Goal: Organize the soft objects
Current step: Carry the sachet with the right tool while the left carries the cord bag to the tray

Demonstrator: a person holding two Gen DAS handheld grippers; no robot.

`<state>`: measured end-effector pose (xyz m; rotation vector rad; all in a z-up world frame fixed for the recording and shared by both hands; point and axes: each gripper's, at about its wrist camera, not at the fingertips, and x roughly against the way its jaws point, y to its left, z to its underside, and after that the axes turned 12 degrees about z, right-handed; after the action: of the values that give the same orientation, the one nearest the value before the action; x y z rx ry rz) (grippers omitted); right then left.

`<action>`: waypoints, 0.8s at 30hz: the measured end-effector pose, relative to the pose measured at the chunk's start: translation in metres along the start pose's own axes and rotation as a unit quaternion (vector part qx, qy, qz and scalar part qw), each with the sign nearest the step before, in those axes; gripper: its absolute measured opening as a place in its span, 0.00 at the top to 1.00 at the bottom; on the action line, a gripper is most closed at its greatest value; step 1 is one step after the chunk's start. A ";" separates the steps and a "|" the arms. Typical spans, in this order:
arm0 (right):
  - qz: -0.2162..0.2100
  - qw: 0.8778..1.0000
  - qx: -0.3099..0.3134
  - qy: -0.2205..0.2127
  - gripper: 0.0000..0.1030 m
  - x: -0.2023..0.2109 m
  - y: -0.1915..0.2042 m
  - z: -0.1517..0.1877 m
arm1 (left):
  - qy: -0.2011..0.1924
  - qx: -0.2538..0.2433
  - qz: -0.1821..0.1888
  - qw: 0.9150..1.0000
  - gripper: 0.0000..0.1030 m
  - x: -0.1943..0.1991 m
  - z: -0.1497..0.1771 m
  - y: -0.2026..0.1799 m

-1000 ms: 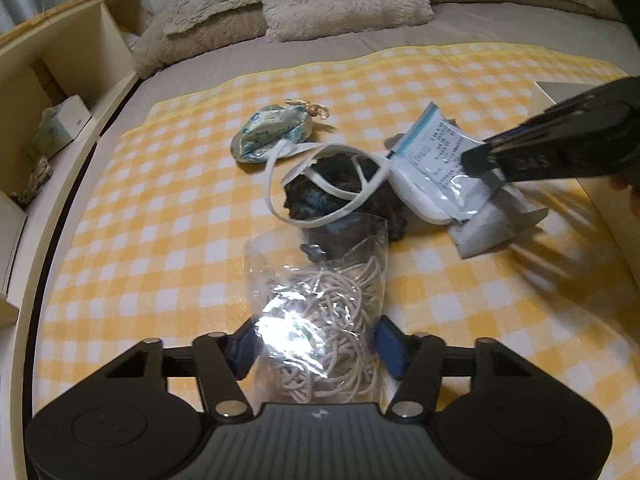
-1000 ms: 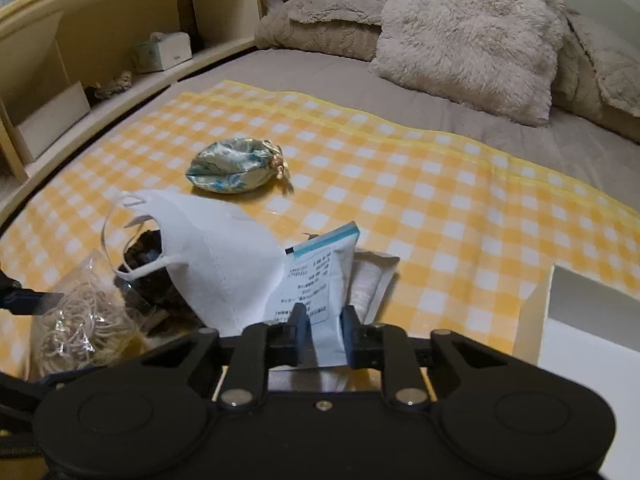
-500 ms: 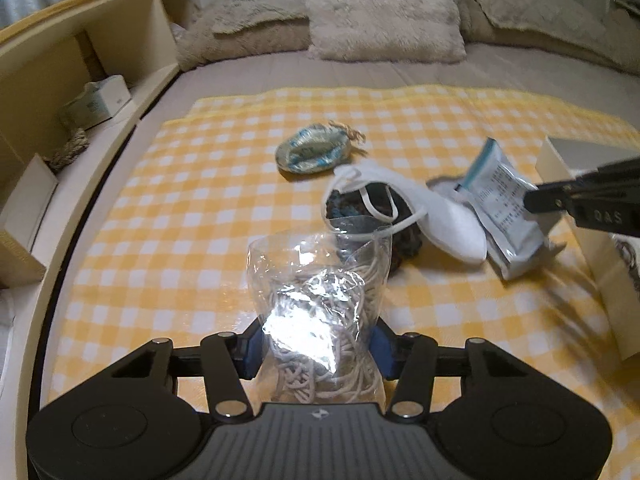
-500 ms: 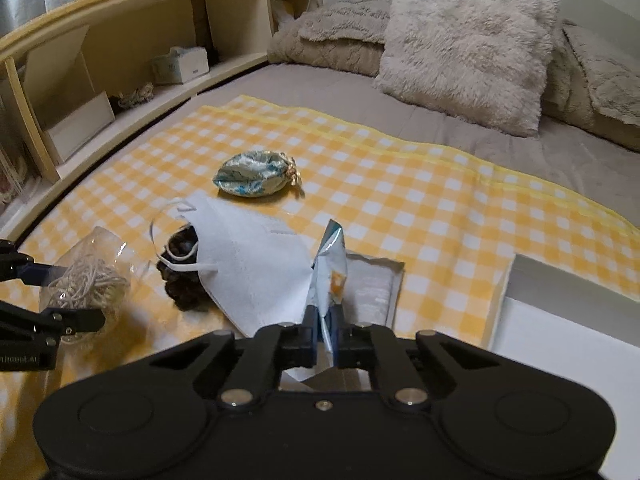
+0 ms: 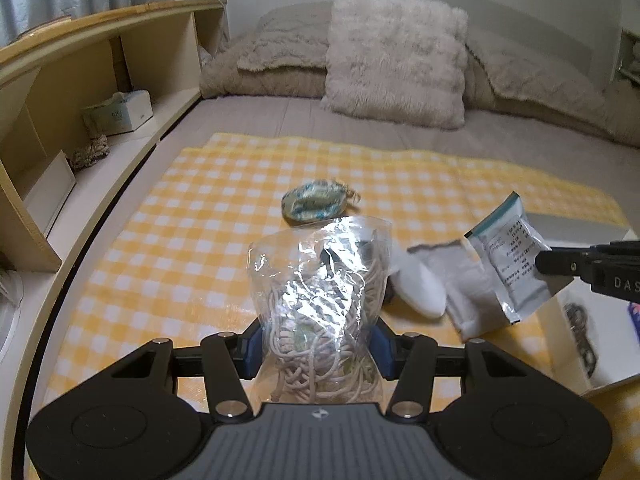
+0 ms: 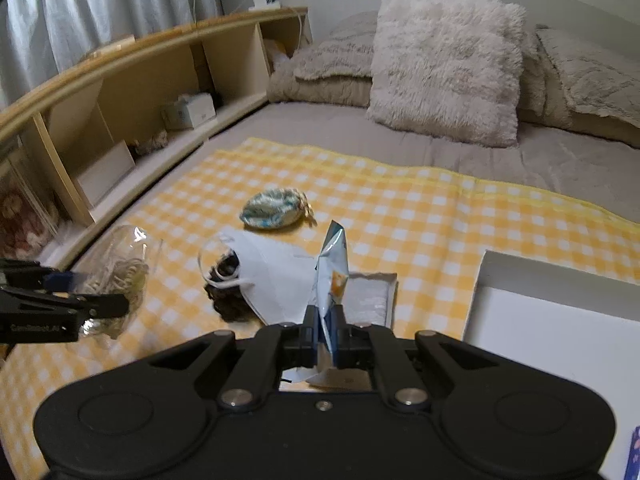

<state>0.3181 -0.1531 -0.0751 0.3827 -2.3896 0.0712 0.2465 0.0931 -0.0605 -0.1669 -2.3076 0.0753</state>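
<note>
— What do your grippers hold?

— My left gripper (image 5: 316, 350) clamps a clear bag of cords (image 5: 320, 300); my right gripper (image 6: 323, 326) pinches a printed sachet (image 6: 331, 268), both above the checked cloth (image 6: 420, 216).

— And below?

— A white mask (image 6: 272, 276) beside a flat packet (image 6: 372, 300); the white box (image 6: 560, 320) to my right.

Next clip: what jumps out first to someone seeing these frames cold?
Both grippers are loaded: the left gripper clamps a clear bag of white cords, and the right gripper pinches a printed sachet raised above the yellow checked cloth. Between them a white face mask lies over something dark, with a patterned pouch farther back.
</note>
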 end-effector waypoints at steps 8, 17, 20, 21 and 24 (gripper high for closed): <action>-0.003 0.999 -0.039 -0.034 0.94 0.039 -0.006 -0.007 | -0.032 0.012 0.016 0.999 0.48 0.019 -0.006 -0.010; 0.001 0.996 -0.069 -0.062 0.94 0.077 -0.026 -0.008 | -0.064 0.022 0.037 0.997 0.48 0.035 -0.012 -0.023; 0.003 0.994 -0.078 -0.073 0.94 0.091 -0.037 -0.007 | -0.073 0.025 0.046 0.996 0.48 0.038 -0.015 -0.029; 0.003 0.994 -0.083 -0.077 0.94 0.097 -0.043 -0.007 | -0.076 0.025 0.050 0.996 0.48 0.039 -0.016 -0.032; 0.008 0.991 -0.097 -0.087 0.94 0.110 -0.059 -0.004 | -0.080 0.023 0.060 0.995 0.48 0.039 -0.018 -0.042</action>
<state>0.2600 -0.2366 -0.0021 0.2875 -2.5433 -0.1938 0.2292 0.0575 -0.0152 -0.2857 -2.4512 0.2098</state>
